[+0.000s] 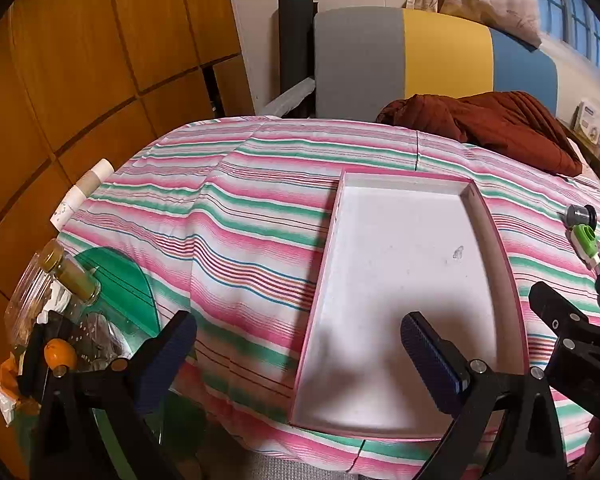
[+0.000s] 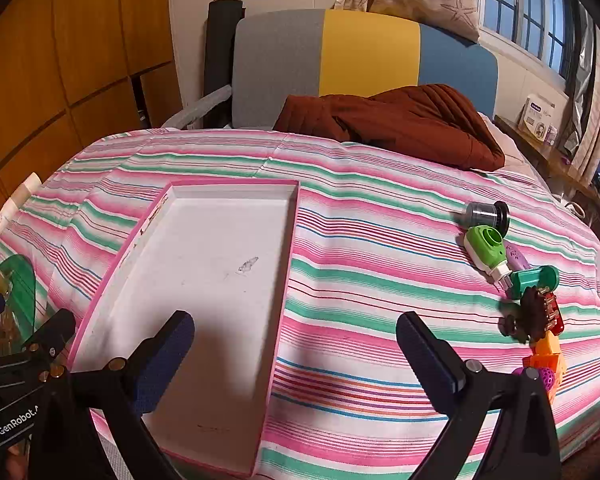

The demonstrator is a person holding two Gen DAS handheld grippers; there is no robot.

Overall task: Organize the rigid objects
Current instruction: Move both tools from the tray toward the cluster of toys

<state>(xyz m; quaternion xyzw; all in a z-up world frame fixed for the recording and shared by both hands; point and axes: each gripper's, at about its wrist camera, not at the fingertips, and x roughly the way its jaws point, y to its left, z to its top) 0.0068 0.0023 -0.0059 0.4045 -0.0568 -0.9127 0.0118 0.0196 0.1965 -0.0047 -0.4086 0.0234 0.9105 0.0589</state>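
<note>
On the striped bedspread lies a shallow pink-rimmed tray, white inside and holding nothing, set lengthwise away from the cameras, probably as the receptacle into which the loose pieces are to be sorted. Well apart to its right, a cluster of small rigid toys sits in a rough line: a grey-and-black cylinder, a green toy camera, a teal spool-like piece, a dark knobbly piece and orange blocks; all appear hard plastic. Both tools hang above the near edge of the bed, tilted downward. Left gripper stands with jaws fully spread and nothing between them, above the tray's near left rim; right gripper is likewise wide apart and unladen, between tray and toys. No piece has yet reached the tray.
</note>
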